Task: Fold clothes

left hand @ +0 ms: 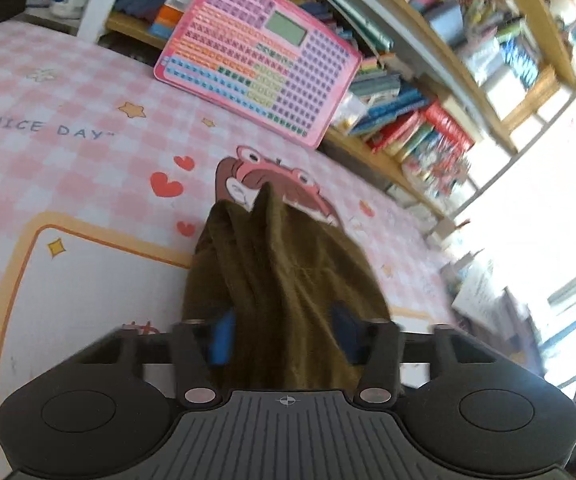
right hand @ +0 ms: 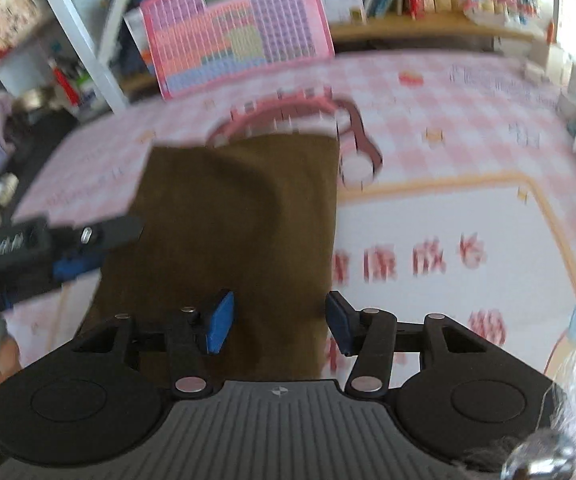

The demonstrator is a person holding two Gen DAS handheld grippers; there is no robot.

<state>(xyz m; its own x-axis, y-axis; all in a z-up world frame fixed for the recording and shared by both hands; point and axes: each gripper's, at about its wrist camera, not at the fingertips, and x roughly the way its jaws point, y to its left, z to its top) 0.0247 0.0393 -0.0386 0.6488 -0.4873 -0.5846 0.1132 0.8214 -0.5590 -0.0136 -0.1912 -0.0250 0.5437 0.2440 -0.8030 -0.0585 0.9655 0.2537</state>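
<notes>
Two grippers work one brown cloth [right hand: 239, 216] on the pink mat [right hand: 448, 208]. Left gripper [left hand: 285, 336]: jaws apart, cloth bunched between them, grip uncertain. Right gripper [right hand: 279, 322]: jaws apart over the cloth's edge, likely flattening the fold.

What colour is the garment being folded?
Olive brown garment, plain; clearest in the right wrist view.

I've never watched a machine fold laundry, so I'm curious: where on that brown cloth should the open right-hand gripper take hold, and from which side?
Probably the near right corner of the brown cloth. Its right edge runs straight and lies flat on the pink checked table cover, just inside the open right gripper. Coming in low from the near side looks clearest, since the left gripper already has the bunched fabric between its fingers.
</notes>
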